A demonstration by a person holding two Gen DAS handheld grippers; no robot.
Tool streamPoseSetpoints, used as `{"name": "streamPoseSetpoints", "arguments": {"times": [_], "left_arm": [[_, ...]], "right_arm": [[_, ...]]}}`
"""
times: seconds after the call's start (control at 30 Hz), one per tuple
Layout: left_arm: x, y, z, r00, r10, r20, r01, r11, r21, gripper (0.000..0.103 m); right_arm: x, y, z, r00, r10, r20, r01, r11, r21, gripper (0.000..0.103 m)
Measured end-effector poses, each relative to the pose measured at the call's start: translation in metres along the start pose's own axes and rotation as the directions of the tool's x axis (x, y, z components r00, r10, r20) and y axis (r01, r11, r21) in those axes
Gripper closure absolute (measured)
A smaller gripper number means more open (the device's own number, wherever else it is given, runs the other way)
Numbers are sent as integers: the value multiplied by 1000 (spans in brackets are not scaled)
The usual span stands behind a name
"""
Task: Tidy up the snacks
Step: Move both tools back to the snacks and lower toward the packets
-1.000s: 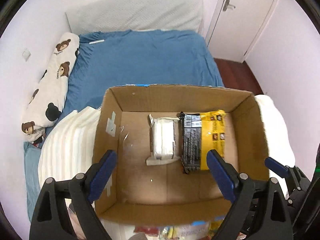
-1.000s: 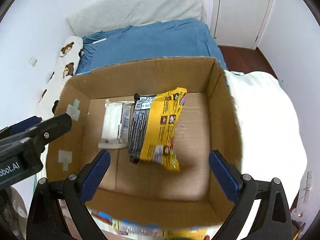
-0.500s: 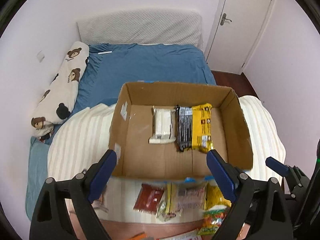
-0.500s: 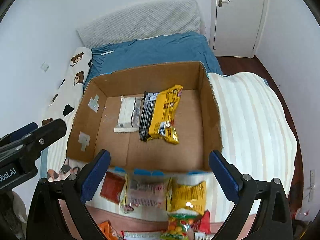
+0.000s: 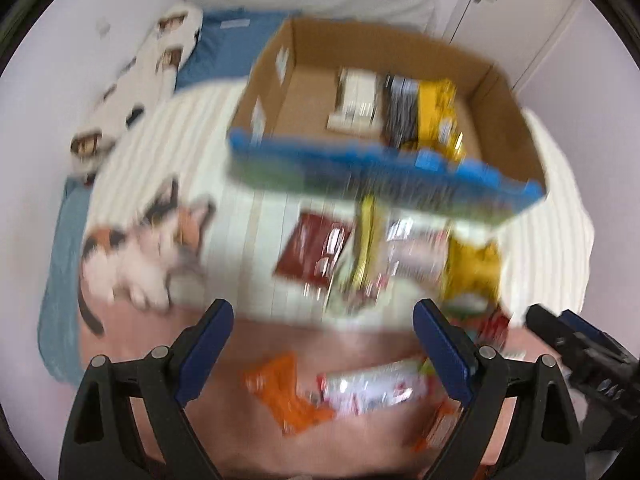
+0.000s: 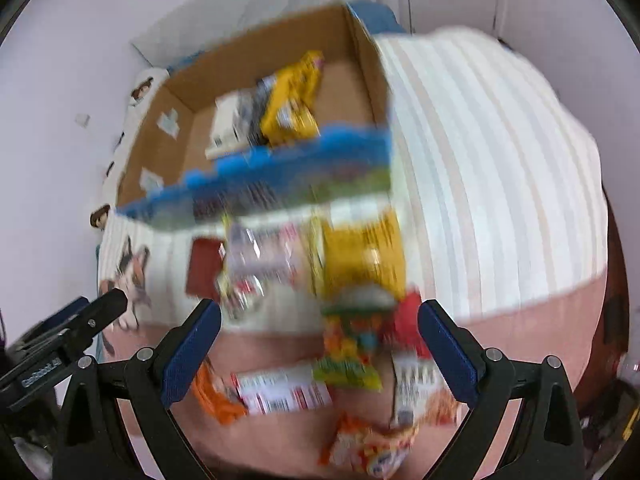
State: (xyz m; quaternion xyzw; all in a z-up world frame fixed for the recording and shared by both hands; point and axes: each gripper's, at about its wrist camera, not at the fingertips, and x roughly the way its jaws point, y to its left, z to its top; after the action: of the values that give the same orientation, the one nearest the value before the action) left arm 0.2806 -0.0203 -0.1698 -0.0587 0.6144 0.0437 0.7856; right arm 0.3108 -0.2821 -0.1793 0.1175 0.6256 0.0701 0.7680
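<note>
Both now views are motion-blurred. An open cardboard box (image 5: 316,92) (image 6: 360,52) with a blue-printed front wall sits on the bed and holds a white packet (image 5: 354,98) (image 6: 226,124) and a yellow-and-black bag (image 5: 426,110) (image 6: 292,102). Several loose snack packets lie in front of it: a dark red one (image 5: 312,250), a yellow one (image 6: 362,254), a white-and-red one (image 5: 368,392) (image 6: 282,394) and an orange one (image 5: 292,394). My left gripper (image 5: 324,344) hangs open above the near packets, holding nothing. My right gripper (image 6: 320,344) is open too, over the colourful packets (image 6: 352,344).
The box and packets rest on a striped white blanket (image 6: 480,160) with a pink border (image 5: 248,344) and a printed cat (image 5: 148,248). A bear-print pillow (image 5: 160,52) lies at the left by the wall. A white door (image 5: 516,12) stands at the back right.
Both grippers have drawn back from over the box toward the near edge of the bed. The box now sits farther off, and the loose packets in front of it have come into view.
</note>
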Motion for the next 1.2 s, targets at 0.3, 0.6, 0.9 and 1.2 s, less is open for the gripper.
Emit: {"name": "streamPoseSetpoints", "arguments": {"times": [0.3, 0.6, 0.9, 1.2], "left_arm": [[49, 21, -74, 987, 15, -159, -24, 998, -57, 11], [64, 38, -93, 981, -28, -193, -7, 984, -180, 11], [82, 73, -94, 981, -44, -191, -27, 934, -356, 11], [103, 100, -112, 967, -86, -239, -37, 883, -467, 11]], "right_arm": [[31, -25, -68, 985, -35, -171, 23, 997, -74, 2], [43, 45, -59, 987, -117, -106, 52, 875, -482, 9], [101, 148, -19, 971, -226, 84, 183, 463, -867, 16], [174, 150, -7, 935, -355, 8, 162, 406, -899, 33]]}}
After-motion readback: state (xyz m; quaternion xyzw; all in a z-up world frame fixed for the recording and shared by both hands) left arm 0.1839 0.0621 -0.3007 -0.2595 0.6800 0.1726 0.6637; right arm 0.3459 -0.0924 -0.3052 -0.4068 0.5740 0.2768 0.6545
